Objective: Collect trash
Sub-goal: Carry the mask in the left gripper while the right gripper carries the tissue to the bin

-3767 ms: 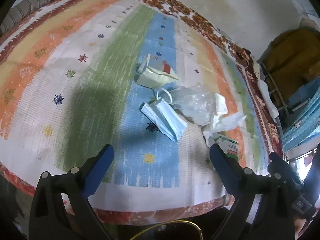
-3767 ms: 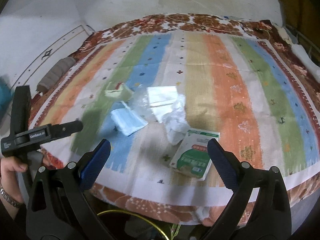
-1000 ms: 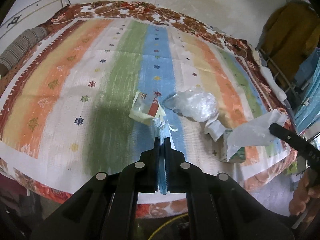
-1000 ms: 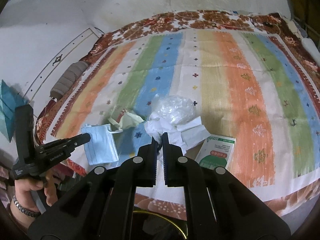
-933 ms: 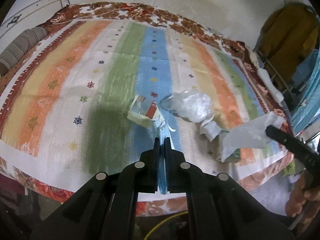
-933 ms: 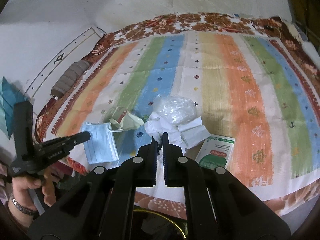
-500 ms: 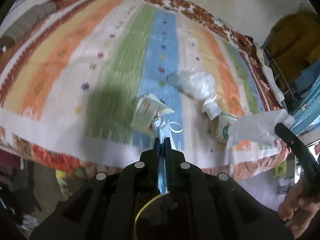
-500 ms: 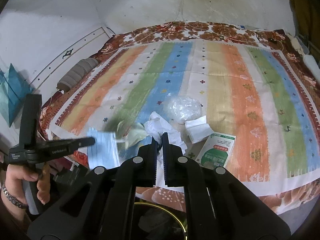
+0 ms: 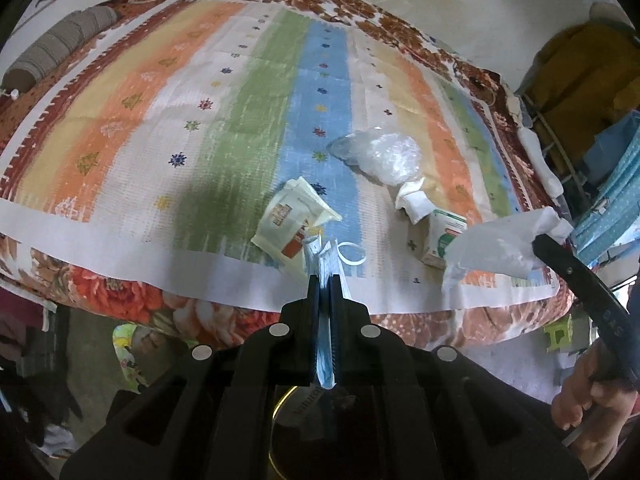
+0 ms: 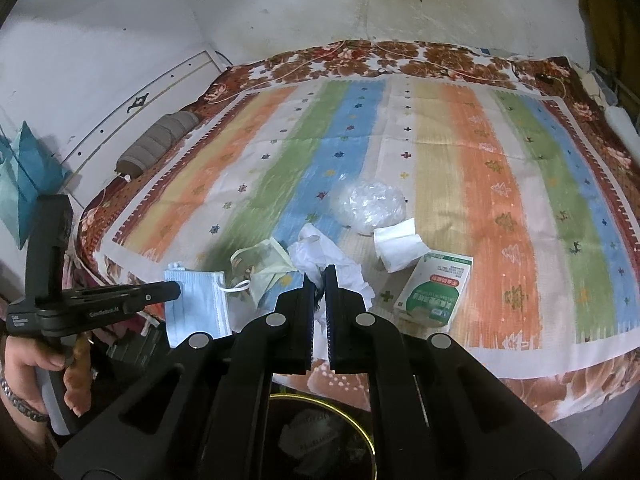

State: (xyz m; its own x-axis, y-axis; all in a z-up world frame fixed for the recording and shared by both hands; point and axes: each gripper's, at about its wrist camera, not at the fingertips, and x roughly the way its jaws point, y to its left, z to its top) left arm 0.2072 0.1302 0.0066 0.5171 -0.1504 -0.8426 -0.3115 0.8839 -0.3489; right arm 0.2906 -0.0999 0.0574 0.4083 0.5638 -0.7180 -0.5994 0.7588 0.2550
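Both grippers are clenched on trash lifted off the bed [image 10: 520,208] — the left gripper [image 9: 325,280] on a blue face mask [image 10: 196,304], the right gripper [image 10: 316,276] on a crumpled white tissue [image 10: 320,252]. A gold-rimmed bin [image 10: 320,440] sits directly below the fingers, nearer the right — the drop looks straight down.

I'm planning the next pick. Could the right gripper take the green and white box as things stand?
Probably not yet: the right gripper is shut on the crumpled white tissue. The green and white box lies uncovered on the striped mat just beside it, so the path looks free once emptied.
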